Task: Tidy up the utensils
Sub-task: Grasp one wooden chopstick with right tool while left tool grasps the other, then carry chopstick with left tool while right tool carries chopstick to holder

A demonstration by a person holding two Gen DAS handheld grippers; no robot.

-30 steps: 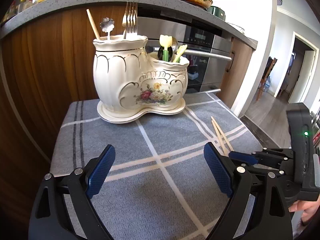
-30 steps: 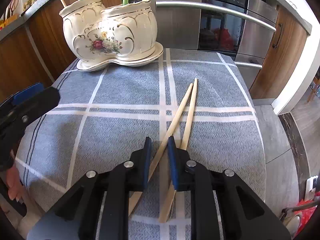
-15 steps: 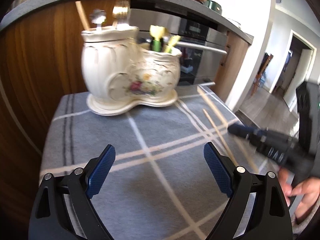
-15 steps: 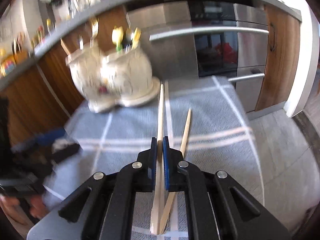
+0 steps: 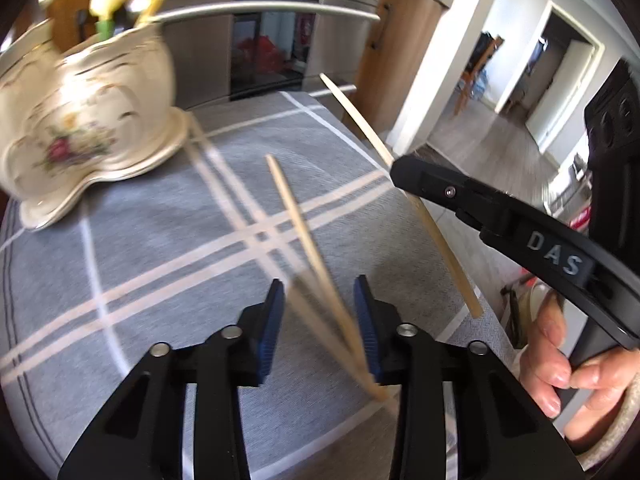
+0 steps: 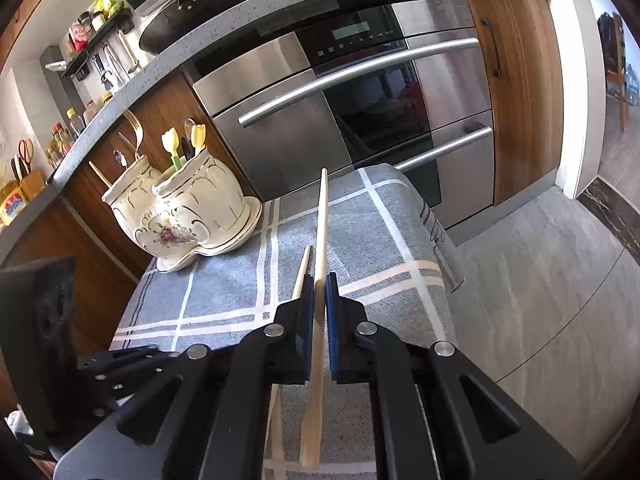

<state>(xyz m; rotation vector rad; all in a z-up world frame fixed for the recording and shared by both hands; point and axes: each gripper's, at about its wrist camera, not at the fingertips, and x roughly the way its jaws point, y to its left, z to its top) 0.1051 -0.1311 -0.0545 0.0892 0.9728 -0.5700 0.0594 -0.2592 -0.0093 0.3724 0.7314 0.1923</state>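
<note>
The right gripper point(image 6: 317, 304) is clenched on one wooden chopstick point(image 6: 321, 232), which is lifted off the grey checked cloth point(image 6: 384, 240) covering the worktop, its thin tip aimed toward the oven point(image 6: 360, 92).

The second chopstick point(image 5: 304, 232) lies on the cloth near the worktop's front edge, its thick end between the fingers of the left gripper point(image 5: 320, 312). Those fingers have just been closing around it; the right finger sits against the stick, while a gap shows on the left side, so the grasp is not complete.

The ceramic utensil holder point(image 6: 180, 216) stands at the worktop's back left corner, with forks, spoons and yellow-handled pieces in its two compartments. A hand point(image 5: 568, 364) grips the right gripper's handle.
</note>
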